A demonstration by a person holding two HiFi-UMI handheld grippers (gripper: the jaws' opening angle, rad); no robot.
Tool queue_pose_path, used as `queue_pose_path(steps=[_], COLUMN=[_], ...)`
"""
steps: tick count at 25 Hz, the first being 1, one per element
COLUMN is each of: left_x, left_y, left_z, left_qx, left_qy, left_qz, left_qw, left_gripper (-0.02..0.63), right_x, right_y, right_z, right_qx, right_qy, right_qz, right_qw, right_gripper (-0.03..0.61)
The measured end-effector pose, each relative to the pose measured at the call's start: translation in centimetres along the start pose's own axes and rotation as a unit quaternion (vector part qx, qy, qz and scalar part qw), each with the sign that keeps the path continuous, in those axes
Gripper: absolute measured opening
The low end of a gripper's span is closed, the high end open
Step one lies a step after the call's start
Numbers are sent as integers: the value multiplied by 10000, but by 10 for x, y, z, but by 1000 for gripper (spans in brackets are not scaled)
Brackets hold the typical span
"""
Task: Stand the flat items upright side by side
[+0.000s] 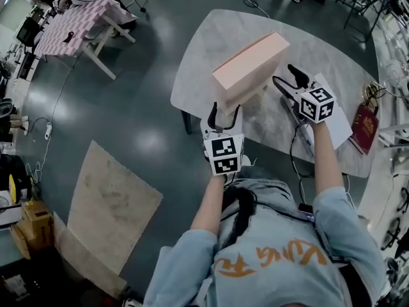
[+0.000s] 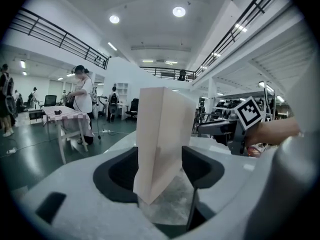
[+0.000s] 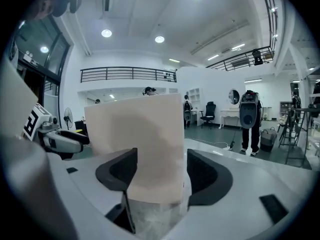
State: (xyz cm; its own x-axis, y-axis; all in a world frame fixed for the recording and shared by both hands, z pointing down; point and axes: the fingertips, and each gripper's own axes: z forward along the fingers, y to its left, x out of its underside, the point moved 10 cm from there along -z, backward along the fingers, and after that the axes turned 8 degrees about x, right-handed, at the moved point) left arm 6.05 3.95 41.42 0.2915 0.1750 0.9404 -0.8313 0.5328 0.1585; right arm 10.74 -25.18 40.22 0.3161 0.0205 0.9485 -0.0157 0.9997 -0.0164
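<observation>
A flat pale-pink box point(image 1: 249, 66) stands on its long edge over the marble table point(image 1: 204, 62), tilted a little. My left gripper point(image 1: 225, 110) is at its near end, and in the left gripper view point(image 2: 160, 169) the box point(image 2: 162, 134) fills the gap with both pads against its faces. My right gripper point(image 1: 284, 74) comes in from the right near the box's far end. In the right gripper view point(image 3: 160, 176) the box point(image 3: 140, 129) sits between the pads, the left pad overlapping its broad face. Whether the lower edge touches the table I cannot tell.
A white flat item point(image 1: 339, 126) lies under my right forearm, and a dark red book point(image 1: 364, 128) lies at the table's right edge beside a gold wire object point(image 1: 370, 93). A black cable point(image 1: 295, 142) runs off the near edge. Another table point(image 1: 77, 24) stands far left.
</observation>
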Motion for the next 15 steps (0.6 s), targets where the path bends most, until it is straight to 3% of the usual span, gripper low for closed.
queue_pose_path(steps=[2,4,5,10,15], left_x=[6,13,16,30,38], left_y=[3,3,1,-16,-38], left_z=[-7,-13,-15,-19,-15], left_qx=[160,364,461,946,1577], left_qy=[55,83,98,205,243], left_qz=[-193,-376,-433,-535,-687], left_qw=[9997,9986,9979,9939,9848], left_gripper=[227,84,48,14,12], right_x=[5,10,14,31,43], right_y=[11,22,26,45,57], right_z=[-11,-20,-25,-57,-87], right_qx=[165,234,263,491,517], right_qy=[45,96,123,217,298], right_qz=[63,112,157,452,647], right_qw=[9998,9996,9995,9975,9961], right_gripper=[231,160,135,4,2])
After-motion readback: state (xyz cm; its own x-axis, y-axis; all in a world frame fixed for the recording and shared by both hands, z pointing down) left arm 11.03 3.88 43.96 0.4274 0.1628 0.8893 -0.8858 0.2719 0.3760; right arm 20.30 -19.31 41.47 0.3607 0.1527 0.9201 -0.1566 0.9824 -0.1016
